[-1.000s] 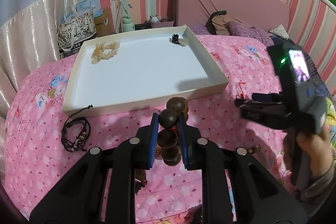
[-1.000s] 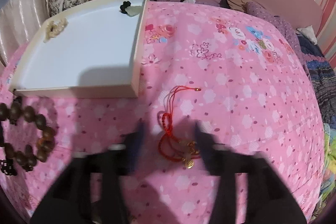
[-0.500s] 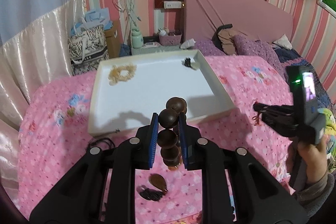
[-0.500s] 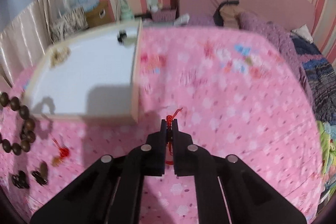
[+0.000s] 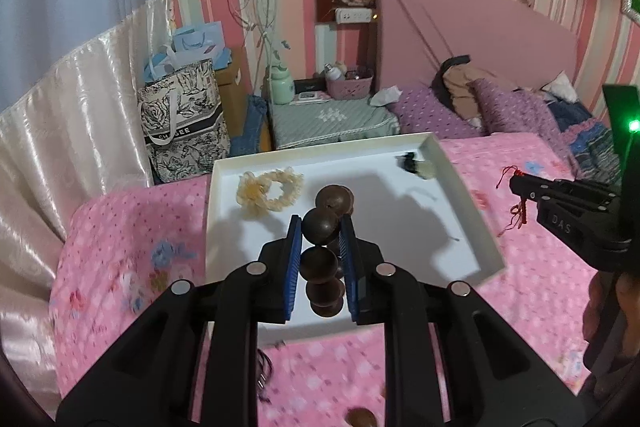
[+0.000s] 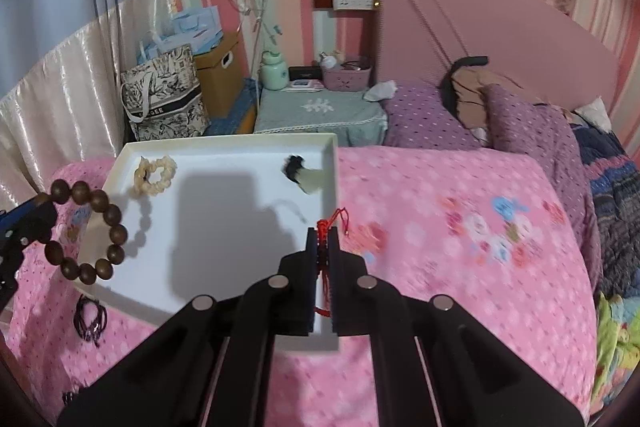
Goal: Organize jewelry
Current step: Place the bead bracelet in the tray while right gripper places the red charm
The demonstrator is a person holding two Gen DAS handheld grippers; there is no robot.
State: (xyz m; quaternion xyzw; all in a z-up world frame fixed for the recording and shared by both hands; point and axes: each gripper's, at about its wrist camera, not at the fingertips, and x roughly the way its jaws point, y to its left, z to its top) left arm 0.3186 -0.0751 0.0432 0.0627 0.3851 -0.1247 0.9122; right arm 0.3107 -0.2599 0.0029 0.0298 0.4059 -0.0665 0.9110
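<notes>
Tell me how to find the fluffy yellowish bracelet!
Look at the white tray lying on the pink flowered bedspread. In its far left corner lies the cream chip bracelet, a pale, bumpy ring. The only other thing in the tray, a black-and-pale pendant, sits at the far right corner.

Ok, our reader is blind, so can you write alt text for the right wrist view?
The right gripper is shut on a red cord above the near corner of a white tray on a pink bed. At left, a brown bead bracelet hangs from the left gripper.
</notes>
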